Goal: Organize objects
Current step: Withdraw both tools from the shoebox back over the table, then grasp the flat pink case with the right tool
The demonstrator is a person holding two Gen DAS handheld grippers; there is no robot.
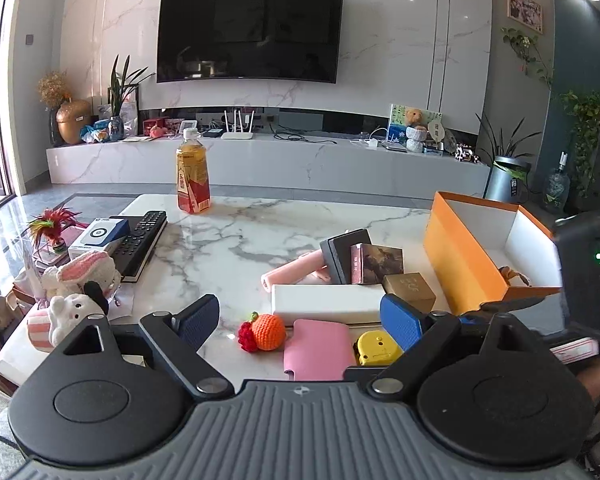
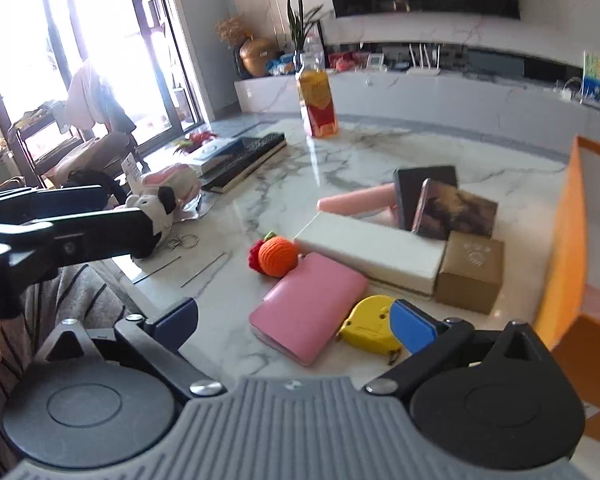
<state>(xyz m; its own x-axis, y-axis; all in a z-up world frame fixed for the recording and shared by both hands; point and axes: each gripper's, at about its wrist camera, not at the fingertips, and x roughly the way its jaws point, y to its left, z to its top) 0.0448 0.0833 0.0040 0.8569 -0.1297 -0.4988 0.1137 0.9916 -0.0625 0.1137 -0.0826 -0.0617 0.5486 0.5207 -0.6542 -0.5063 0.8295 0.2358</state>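
Here your left tongs (image 1: 300, 320) and right tongs (image 2: 296, 322) both hang spread wide with nothing between them over the marble surface (image 1: 228, 240). Take the white box (image 1: 326, 303) as landmark: the pink wallet (image 1: 318, 350) and yellow tape measure (image 1: 376, 348) lie just in front of it, the crocheted orange (image 1: 269, 331) near its left end, the gold box (image 1: 409, 291) touching its right end, and the orange box (image 1: 460, 256) beyond that.
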